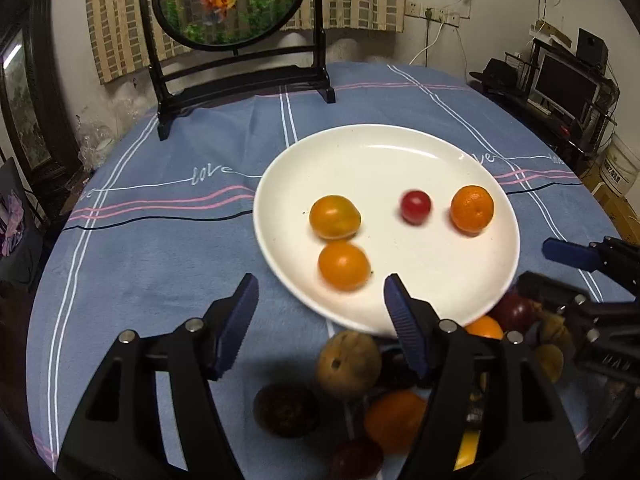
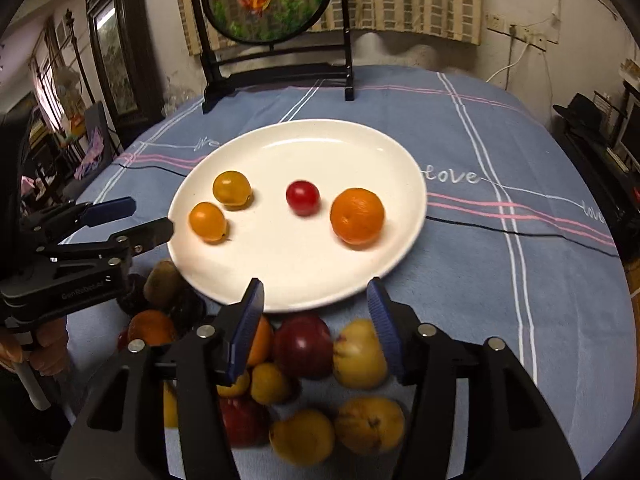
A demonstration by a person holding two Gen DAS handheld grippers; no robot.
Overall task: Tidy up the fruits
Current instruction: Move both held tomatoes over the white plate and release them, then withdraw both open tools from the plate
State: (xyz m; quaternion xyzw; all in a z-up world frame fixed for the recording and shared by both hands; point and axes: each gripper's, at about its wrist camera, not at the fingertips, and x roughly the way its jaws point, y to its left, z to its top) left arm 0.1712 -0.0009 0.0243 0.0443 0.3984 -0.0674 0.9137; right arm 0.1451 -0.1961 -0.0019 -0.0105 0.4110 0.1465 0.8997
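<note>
A white plate [image 1: 400, 152] [image 2: 320, 140] on the blue tablecloth holds two small orange-yellow fruits [image 1: 335, 217] [image 1: 344, 266], a red cherry tomato [image 1: 416, 206] [image 2: 303, 197] and an orange [image 1: 472, 209] [image 2: 357, 216]. A pile of loose fruit lies in front of the plate: a red apple [image 2: 303, 345], yellow fruits [image 2: 360, 354], a brown fruit [image 1: 349, 364], a dark fruit [image 1: 286, 410]. My left gripper [image 1: 320, 294] is open and empty over the plate's near edge. My right gripper [image 2: 316, 300] is open and empty above the pile, and it shows at the right of the left wrist view [image 1: 560, 272].
A black wooden stand with a round goldfish screen [image 1: 232, 0] [image 2: 268, 0] stands at the far edge of the table. Shelves with a monitor [image 1: 568, 84] are at the right. A dark cabinet [image 2: 116, 64] is at the left.
</note>
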